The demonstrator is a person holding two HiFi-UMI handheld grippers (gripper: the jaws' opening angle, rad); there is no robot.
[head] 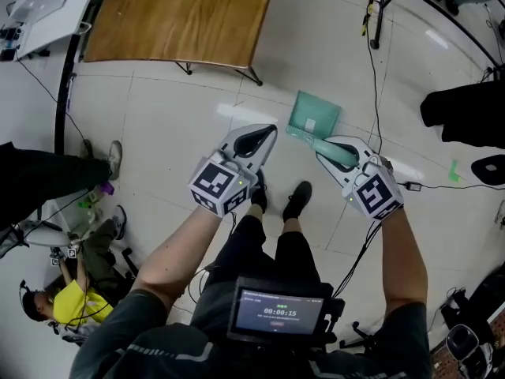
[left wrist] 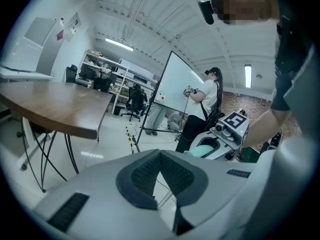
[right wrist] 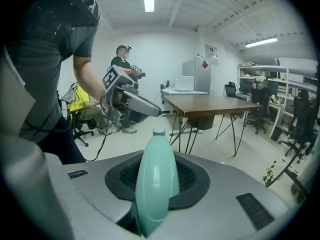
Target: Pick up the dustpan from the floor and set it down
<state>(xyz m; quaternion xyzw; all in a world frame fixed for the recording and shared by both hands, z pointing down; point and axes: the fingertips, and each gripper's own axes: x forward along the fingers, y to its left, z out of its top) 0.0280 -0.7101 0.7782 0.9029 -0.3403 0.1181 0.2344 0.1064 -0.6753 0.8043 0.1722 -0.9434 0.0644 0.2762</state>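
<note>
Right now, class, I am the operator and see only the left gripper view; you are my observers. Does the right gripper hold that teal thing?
Observer: Yes. The right gripper has its jaws clamped on the dustpan, on its handle.
Operator: Where is the pan?
Observer: The head view shows the pan just ahead of that gripper, over the pale floor. I can't tell whether it touches.
Operator: Anything near it?
Observer: A black cable runs across the floor beside it.
</note>
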